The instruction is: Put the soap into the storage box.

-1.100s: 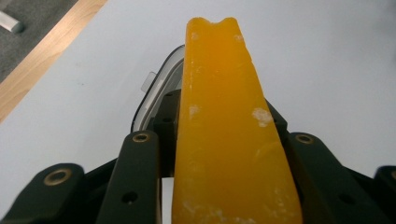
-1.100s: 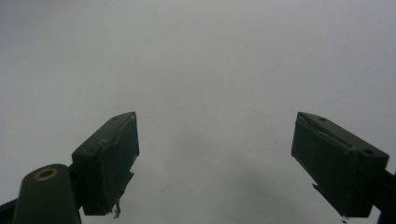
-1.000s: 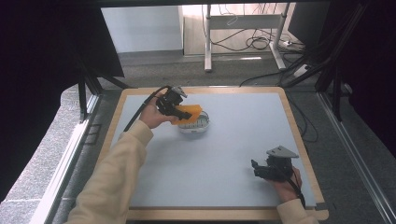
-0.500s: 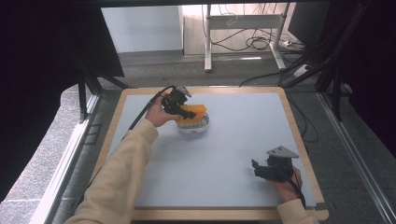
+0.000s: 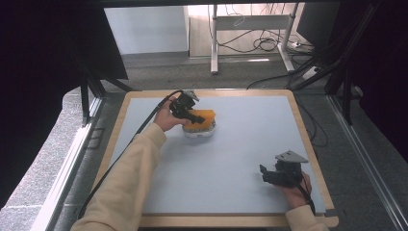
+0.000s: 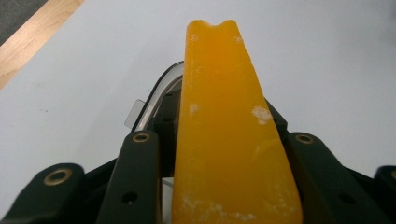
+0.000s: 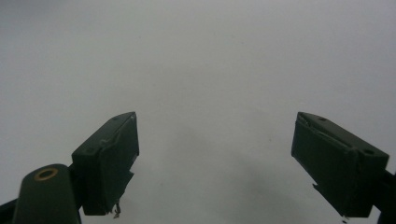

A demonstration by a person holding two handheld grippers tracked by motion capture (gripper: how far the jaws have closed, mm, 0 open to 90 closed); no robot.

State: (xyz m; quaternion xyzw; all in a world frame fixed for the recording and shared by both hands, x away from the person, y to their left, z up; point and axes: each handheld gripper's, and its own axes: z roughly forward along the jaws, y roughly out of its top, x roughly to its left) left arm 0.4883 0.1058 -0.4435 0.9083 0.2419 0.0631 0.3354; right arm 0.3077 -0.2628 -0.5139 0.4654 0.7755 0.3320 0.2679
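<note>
Two tongs are in use over one table (image 5: 231,159), a pale grey-blue top with a light wooden rim, which is the largest item present. Dark floor surrounds it, and cables lie on the floor beyond the far edge.

Next in size are the person's forearms in cream sleeves. The left sleeve (image 5: 130,178) runs from the bottom edge toward the far-left part of the table; the right sleeve shows at the bottom right corner.

Left tongs (image 5: 198,117) are held over the far-left centre of the table, with a black cable trailing back along the arm. Their jaws are pressed against an orange block (image 6: 229,135), one jaw on each side of it, as the left gripper view shows. The block is long, with pale scuffs and a small notch at its far end.

Under the block in the high view sits a white dish (image 5: 199,132), resting on the table. Whether the block touches it cannot be told. A curved pale rim shows beside the block in the left gripper view.

Right tongs (image 5: 262,174) lie low near the front-right corner, gripped by the right hand (image 5: 291,190). Their jaws are spread wide with nothing between them; bare table is seen past them.
</note>
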